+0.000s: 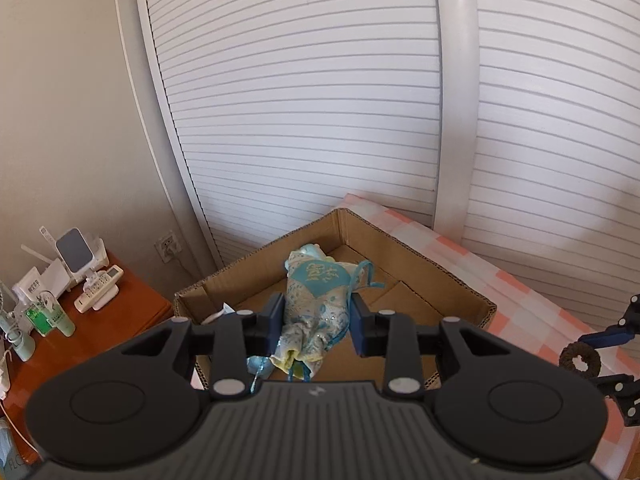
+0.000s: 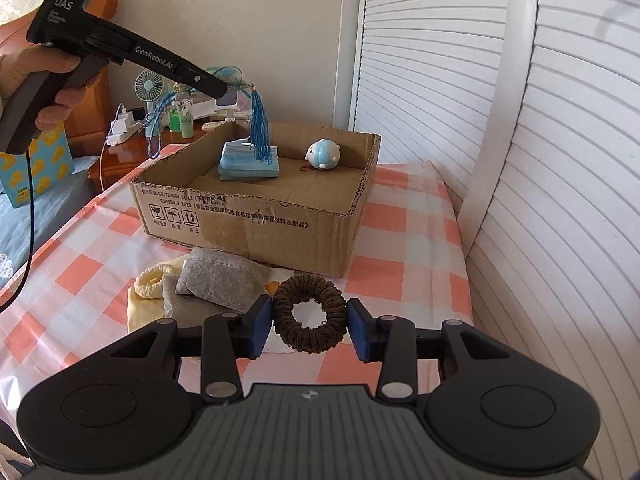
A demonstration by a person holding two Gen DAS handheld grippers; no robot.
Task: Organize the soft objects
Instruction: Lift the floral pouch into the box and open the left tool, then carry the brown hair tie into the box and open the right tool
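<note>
Right up close, the right gripper (image 2: 310, 326) is clamped on a brown scrunchie (image 2: 309, 314), pads pressed to either side of the ring, held just above the pink-checked cloth (image 2: 404, 236). A grey sachet (image 2: 222, 282) and a cream scrunchie (image 2: 150, 280) wait just beside it. Further out, the left gripper (image 1: 316, 320) squeezes a blue-and-cream brocade pouch (image 1: 316, 304), carried over the open cardboard box (image 2: 256, 220), its blue tassel (image 2: 262, 136) dangling down to the stack of blue face masks (image 2: 250, 166) inside. That's the risk: let go carelessly and the tassel or cord could snag on a finger, or the pouch could land on the little round blue plush (image 2: 323, 155) and nudge it. The scrunchie, being springy, might pop out of the pads on the way over. Behind the box stand a wooden nightstand (image 1: 120, 320) crowded with bottles and a small fan (image 2: 149, 85), then white louvred doors (image 1: 320, 100).
</note>
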